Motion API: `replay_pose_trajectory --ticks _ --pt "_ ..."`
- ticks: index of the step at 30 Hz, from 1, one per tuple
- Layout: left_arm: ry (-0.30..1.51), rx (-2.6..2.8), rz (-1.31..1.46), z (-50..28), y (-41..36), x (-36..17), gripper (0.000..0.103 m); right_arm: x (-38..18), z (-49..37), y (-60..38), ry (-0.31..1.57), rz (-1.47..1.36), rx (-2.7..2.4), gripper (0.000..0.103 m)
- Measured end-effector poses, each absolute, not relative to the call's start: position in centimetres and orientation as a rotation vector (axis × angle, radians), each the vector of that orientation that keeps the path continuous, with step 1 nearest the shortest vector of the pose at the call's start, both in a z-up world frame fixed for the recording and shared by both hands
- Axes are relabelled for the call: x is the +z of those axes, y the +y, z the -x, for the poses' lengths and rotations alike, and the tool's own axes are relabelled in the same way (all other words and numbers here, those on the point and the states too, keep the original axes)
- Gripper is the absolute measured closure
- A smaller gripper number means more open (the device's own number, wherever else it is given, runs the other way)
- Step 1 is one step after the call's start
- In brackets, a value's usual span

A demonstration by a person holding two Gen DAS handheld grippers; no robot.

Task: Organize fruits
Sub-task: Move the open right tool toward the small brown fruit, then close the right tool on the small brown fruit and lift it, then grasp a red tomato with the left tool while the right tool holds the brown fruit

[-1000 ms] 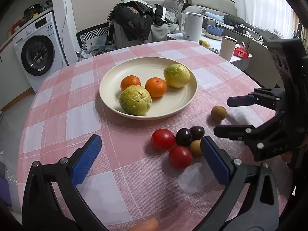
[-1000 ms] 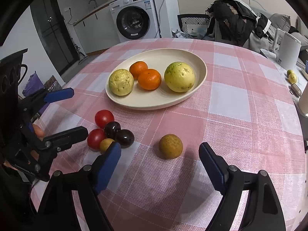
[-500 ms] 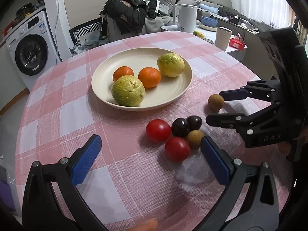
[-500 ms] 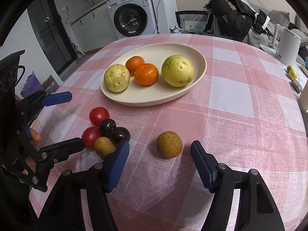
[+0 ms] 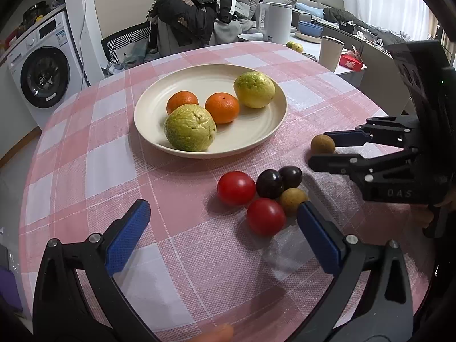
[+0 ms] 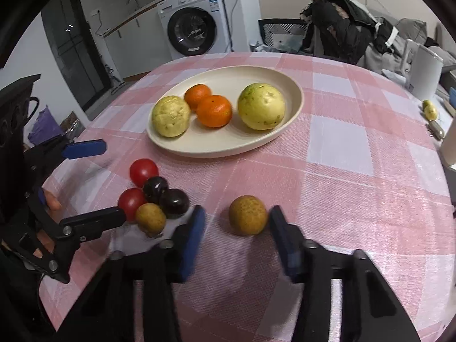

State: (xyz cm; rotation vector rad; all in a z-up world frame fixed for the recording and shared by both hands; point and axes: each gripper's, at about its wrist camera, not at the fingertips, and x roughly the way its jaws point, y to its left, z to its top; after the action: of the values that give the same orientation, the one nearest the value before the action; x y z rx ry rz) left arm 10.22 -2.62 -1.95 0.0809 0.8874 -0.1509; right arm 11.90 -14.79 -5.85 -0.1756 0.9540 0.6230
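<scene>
A cream plate (image 5: 265,131) (image 6: 290,102) holds two green guavas and two oranges. On the pink checked tablecloth lies a cluster of two red tomatoes (image 5: 236,188), two dark plums (image 5: 270,183) and a brown longan (image 5: 292,198); the cluster also shows in the right wrist view (image 6: 154,191). A lone brown longan (image 6: 247,214) (image 5: 322,144) lies apart. My right gripper (image 6: 236,225) (image 5: 327,149) is open, its jaws either side of this longan, narrowing. My left gripper (image 5: 222,225) (image 6: 91,182) is open, low near the cluster.
A white kettle (image 5: 278,25), a cup (image 5: 330,52) and a red box sit on a side table beyond the table's far right edge. A chair piled with dark clothes (image 5: 188,20) stands behind. A washing machine (image 5: 42,77) is at the left.
My right gripper has moved forward around the lone longan and its jaws have narrowed. My left gripper has barely moved.
</scene>
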Motion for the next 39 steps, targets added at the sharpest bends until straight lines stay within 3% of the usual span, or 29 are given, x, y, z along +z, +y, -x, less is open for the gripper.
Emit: replay_pose_trajectory --ticks 6,9,18,23,34,39 --pt "0.885 -0.154 -0.086 -10.2 -2.6 -1.9 0.001 -5.9 -11.6 -14.5 0.937 0.219 0.602 0.065" --pt "0.892 -0.156 -0.089 -10.2 -2.7 -2.1 0.001 -5.8 -11.5 -14.4 0.933 0.234 0.592 0.076" --pt "0.932 -0.168 -0.105 -10.3 -2.8 -2.7 0.001 -4.9 -11.3 -14.8 0.894 0.211 0.609 0.076" --pt "0.949 -0.176 -0.121 -10.4 -2.8 -3.1 0.006 -4.6 -11.2 -14.7 0.882 0.207 0.613 0.076" --pt "1.000 -0.293 -0.080 -10.2 -3.5 -4.0 0.039 -4.6 -11.4 -15.0 0.885 0.197 0.609 0.076" --pt "0.984 -0.313 -0.065 -9.9 -3.7 -3.9 0.064 -4.4 -11.4 -15.2 0.881 0.186 0.611 0.076"
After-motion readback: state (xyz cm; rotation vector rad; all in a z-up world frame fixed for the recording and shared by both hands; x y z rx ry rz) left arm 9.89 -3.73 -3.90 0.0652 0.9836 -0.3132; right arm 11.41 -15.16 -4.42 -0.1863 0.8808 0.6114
